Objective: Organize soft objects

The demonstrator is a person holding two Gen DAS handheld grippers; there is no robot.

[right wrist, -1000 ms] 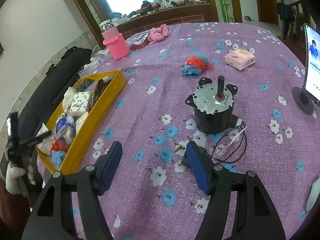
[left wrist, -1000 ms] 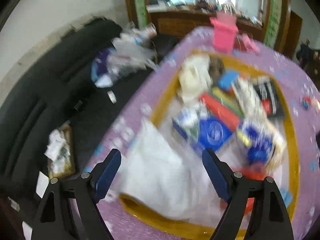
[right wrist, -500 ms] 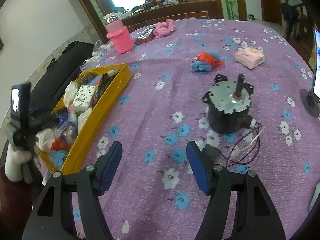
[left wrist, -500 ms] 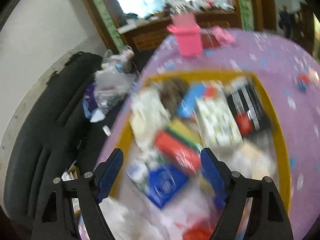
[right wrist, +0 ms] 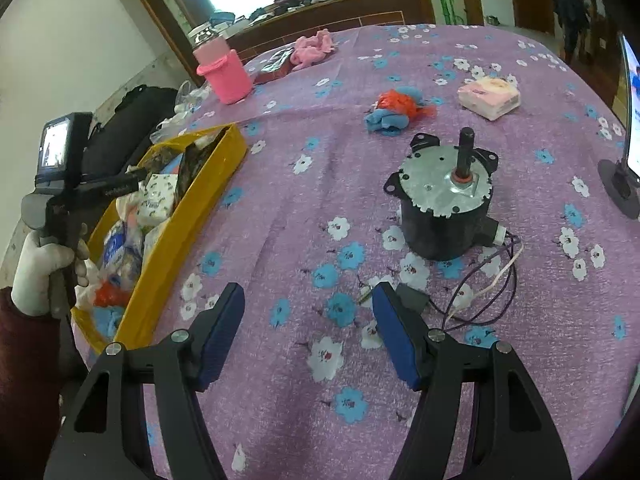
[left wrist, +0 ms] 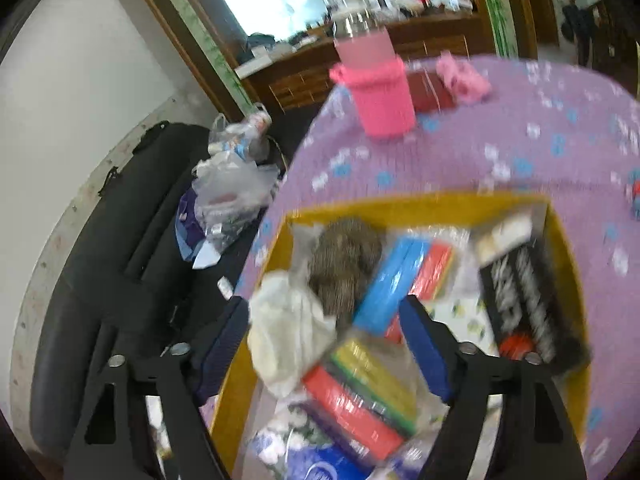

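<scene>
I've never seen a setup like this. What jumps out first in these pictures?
Probably the yellow tray at the table's left edge, crammed with packets, sponges and white bags, with the open left gripper hovering right over it. Next, the black motor with its upright shaft and loose wires, standing mid-table on the purple flowered tablecloth just beyond the open right gripper. Farther back lies a red and blue cloth bundle near a pink tissue pack.

The round surface wears a matt purple flowered cloth [right wrist: 400, 72] — finely textured. On it, the black cylindrical motor [right wrist: 442, 204] has a dull silvery metal top plate. The crumpled blue-and-red cloth bundle [right wrist: 394, 110] looks soft; the yellow rectangular tray [left wrist: 420, 206] holds glossy plastic-wrapped packs.
</scene>
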